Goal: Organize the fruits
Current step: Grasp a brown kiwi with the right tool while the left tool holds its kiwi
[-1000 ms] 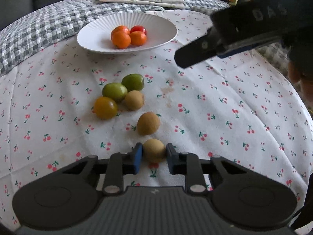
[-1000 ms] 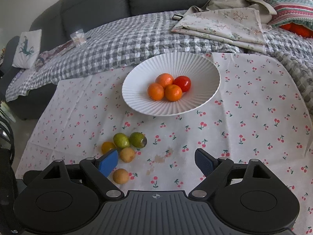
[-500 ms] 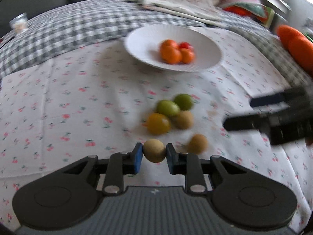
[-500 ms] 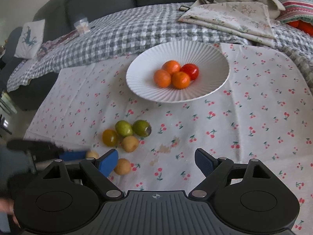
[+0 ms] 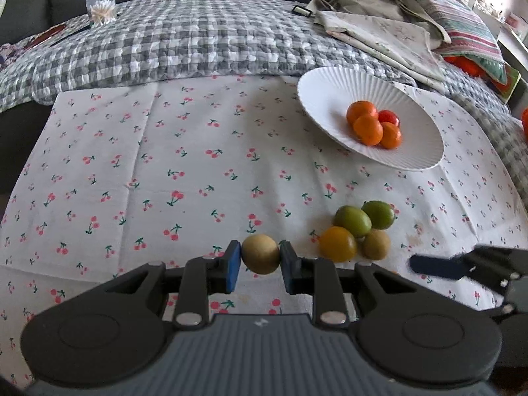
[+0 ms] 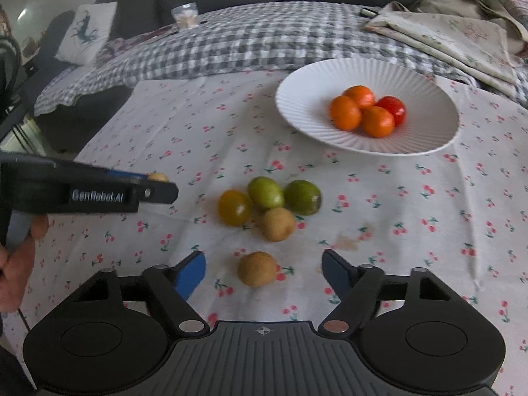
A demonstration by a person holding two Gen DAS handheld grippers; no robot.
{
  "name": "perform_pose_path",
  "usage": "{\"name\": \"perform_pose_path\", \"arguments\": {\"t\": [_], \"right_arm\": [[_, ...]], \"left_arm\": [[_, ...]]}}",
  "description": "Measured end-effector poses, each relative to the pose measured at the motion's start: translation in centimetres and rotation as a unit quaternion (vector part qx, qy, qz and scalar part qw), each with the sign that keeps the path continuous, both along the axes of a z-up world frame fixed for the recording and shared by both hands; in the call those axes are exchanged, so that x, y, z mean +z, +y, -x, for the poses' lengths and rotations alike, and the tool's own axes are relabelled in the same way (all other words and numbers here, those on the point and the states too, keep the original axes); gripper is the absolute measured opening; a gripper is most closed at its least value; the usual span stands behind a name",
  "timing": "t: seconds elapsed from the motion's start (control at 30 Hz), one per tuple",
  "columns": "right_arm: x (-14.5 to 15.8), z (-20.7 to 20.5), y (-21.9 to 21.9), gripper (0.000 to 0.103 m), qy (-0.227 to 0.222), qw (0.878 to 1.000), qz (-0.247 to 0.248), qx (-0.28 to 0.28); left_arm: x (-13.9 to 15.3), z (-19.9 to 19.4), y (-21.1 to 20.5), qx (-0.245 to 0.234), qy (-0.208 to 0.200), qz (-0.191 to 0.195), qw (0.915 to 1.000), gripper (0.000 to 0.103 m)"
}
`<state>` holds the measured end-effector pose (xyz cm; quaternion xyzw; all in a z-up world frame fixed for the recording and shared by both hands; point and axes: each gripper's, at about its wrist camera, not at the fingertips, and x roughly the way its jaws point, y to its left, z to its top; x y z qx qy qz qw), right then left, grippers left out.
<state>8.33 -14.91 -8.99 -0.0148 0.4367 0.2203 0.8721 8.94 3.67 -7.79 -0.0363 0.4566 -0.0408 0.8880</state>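
Nearest, the left gripper [image 5: 260,259] has its jaws clamped on a round tan-brown fruit [image 5: 260,253], held clear of the cherry-print cloth [image 5: 184,178]. The right gripper [image 6: 263,275] hangs with jaws spread wide around a second round tan-brown fruit [image 6: 257,269] lying on the cloth. Beyond sits a cluster of yellow, green and brown fruits [image 6: 268,205]. Farthest, the white ribbed plate [image 6: 425,99] holds orange and red fruits. The sorting is mid-carry; next, the held fruit probably needs setting down with its kind.
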Motion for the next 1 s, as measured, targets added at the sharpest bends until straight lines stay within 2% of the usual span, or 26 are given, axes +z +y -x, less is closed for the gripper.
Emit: {"name": "perform_pose_path", "arguments": {"t": [0.03, 0.1, 0.13, 0.33, 0.53, 1.0], "right_arm": [[-0.3, 0.0, 0.3, 0.051, -0.002, 1.0, 0.001, 0.004], [-0.8, 0.0, 1.0, 0.031, -0.006, 1.0, 0.007, 0.012], [-1.0, 0.0, 1.3, 0.027, -0.008, 1.0, 0.012, 0.015], [-1.1, 0.4, 1.7, 0.027, -0.033, 0.999, 0.026, 0.023], [-0.3, 0.6, 1.2, 0.027, -0.032, 0.999, 0.024, 0.027], [3.1, -0.4, -2.6, 0.027, -0.048, 0.999, 0.001, -0.017]], "left_arm": [[0.0, 0.0, 0.0, 0.001, 0.0, 0.0, 1.0, 0.024], [0.1, 0.0, 0.1, 0.0, -0.002, 0.002, 1.0, 0.024], [0.2, 0.1, 0.1, 0.001, -0.005, 0.002, 1.0, 0.024], [0.1, 0.1, -0.6, -0.01, -0.005, 0.001, 0.9999, 0.024], [0.7, -0.1, -0.9, -0.011, -0.015, 0.004, 0.9998, 0.024], [2.0, -1.2, -2.1, -0.006, -0.041, 0.008, 0.9991, 0.024]]}}
